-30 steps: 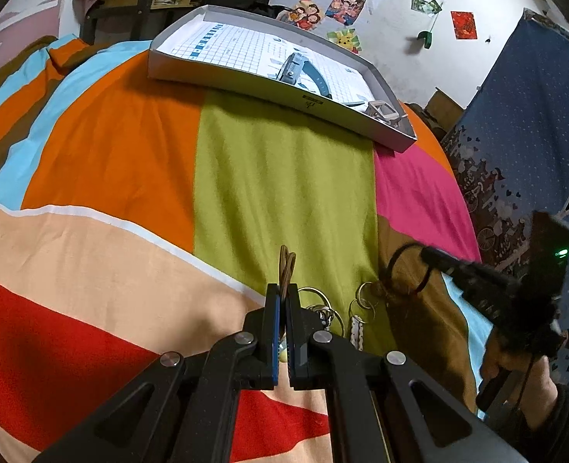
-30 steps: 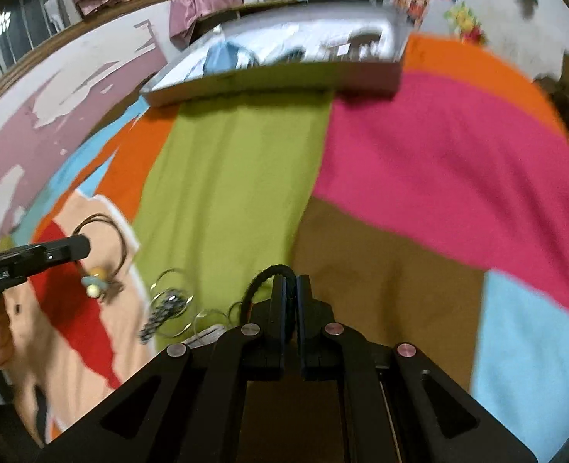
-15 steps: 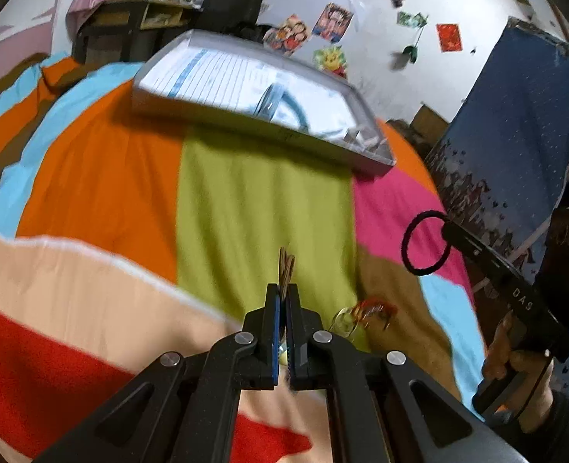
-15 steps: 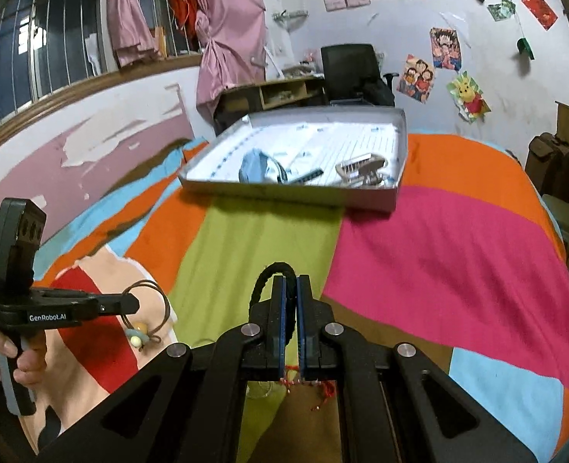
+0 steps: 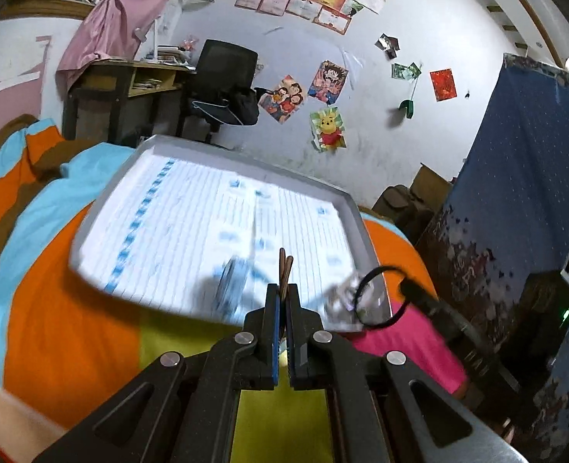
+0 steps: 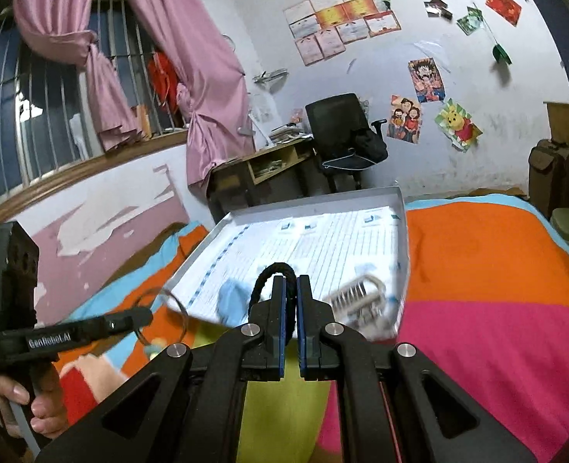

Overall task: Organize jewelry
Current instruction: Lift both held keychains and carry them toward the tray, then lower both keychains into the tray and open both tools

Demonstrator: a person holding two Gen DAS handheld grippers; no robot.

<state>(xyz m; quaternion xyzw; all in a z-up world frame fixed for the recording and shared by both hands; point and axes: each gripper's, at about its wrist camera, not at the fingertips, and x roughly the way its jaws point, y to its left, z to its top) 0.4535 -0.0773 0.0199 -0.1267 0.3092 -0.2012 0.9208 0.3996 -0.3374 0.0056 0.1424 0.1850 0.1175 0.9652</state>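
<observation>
The left gripper (image 5: 283, 296) has its jaws clamped on a thin brown hair loop (image 5: 284, 270); the right gripper (image 6: 290, 301) has its jaws clamped on a black braided hair tie (image 6: 271, 276). Both loops stand just beyond the jaw tips, above the near edge of the shallow grey tray lined with ruled paper (image 5: 222, 216). Inside the tray, just past the jaws, lie a blue item (image 6: 232, 301) and a silver comb-like clip (image 6: 358, 293); judged progress: partial; both held pieces are not yet released into the tray.
</observation>
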